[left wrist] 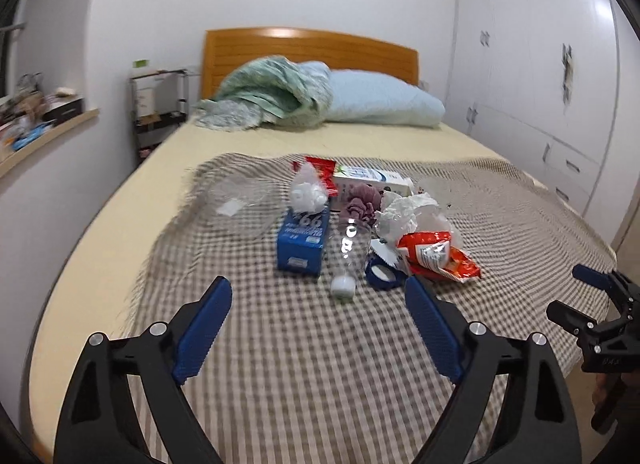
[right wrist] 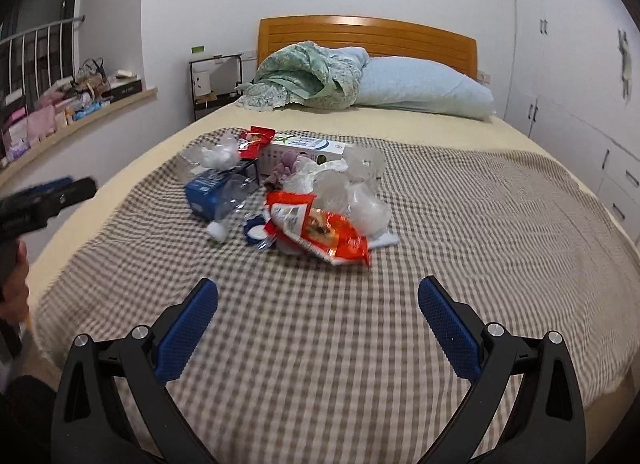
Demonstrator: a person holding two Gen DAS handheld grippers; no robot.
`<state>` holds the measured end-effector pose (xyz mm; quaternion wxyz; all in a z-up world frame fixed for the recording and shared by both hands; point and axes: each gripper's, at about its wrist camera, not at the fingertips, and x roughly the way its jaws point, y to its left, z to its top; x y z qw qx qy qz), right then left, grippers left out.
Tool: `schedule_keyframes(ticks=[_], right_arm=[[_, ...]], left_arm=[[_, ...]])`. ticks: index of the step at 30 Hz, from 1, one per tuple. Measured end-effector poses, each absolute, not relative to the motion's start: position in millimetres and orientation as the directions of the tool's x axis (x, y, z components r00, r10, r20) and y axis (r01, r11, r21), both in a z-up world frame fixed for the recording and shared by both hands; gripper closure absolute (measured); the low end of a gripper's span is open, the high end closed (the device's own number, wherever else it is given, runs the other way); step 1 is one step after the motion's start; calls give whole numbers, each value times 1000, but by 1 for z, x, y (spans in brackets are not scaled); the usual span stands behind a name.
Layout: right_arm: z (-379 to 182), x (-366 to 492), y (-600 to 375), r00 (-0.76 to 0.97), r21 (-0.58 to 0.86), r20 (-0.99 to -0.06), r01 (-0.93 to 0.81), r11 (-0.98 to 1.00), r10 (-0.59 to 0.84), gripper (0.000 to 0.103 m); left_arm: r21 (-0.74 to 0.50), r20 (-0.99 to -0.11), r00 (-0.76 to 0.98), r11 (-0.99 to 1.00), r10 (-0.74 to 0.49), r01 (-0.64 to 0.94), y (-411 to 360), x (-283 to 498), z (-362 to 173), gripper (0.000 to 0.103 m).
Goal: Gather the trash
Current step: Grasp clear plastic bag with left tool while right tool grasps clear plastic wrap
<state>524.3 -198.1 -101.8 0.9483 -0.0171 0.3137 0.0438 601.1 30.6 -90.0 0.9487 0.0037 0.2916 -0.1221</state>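
Plastic and paper trash sits piled mid-bed on a checked blanket [left wrist: 280,344]: a red snack bag [right wrist: 320,232], blue box [left wrist: 302,240], clear bottle [left wrist: 350,252], white carton [right wrist: 304,150] and crumpled wrappers. Both grippers hang short of the pile, left gripper [left wrist: 320,328] and right gripper [right wrist: 318,320] spread wide with nothing between the fingers. Pillow [right wrist: 424,88] and headboard [left wrist: 312,52] sit behind.

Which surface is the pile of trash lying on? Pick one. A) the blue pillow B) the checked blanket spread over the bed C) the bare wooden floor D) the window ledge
B: the blue box, clear bottle and red snack bag all lie on the checked blanket, which covers the near part of the bed.
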Motion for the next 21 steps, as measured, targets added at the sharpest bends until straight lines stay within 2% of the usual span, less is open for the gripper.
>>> schedule_keyframes(ticks=[2, 8, 9, 10, 11, 12, 15, 16, 17, 19, 21], right_arm=[[-107, 541, -200, 795, -9, -602, -102, 995, 76, 7], [-114, 586, -215, 791, 10, -606, -106, 994, 90, 7], [-115, 594, -220, 791, 14, -605, -99, 995, 87, 9], [-116, 599, -222, 791, 18, -605, -99, 995, 90, 29], [-118, 606, -227, 785, 27, -612, -96, 995, 92, 38], [-120, 613, -230, 780, 29, -620, -87, 996, 87, 42], [-126, 634, -242, 783, 45, -617, -70, 997, 83, 42], [-128, 639, -245, 785, 45, -614, -66, 997, 79, 42], [-132, 650, -248, 778, 42, -624, -56, 998, 70, 42], [-140, 666, -253, 765, 54, -639, -51, 997, 74, 42], [-151, 687, -255, 739, 67, -668, -54, 996, 85, 42]], left_arm=[[-64, -571, 779, 961, -257, 269, 22, 639, -97, 17], [-47, -634, 750, 978, -187, 204, 9, 748, -119, 17], [-50, -642, 745, 979, -182, 196, 9, 760, -121, 17], [-53, -648, 740, 980, -180, 192, 8, 773, -123, 17], [-55, -654, 735, 980, -181, 192, 8, 782, -124, 17], [-54, -666, 722, 978, -187, 203, 5, 793, -125, 17], [-57, -687, 703, 978, -184, 200, 1, 816, -129, 19], [-64, -702, 689, 979, -181, 192, -1, 826, -133, 31], [-79, -710, 677, 978, -192, 194, -2, 827, -135, 38], [-99, -745, 631, 971, -217, 217, -7, 834, -144, 74], [-89, -741, 634, 968, -222, 236, -10, 833, -144, 79]])
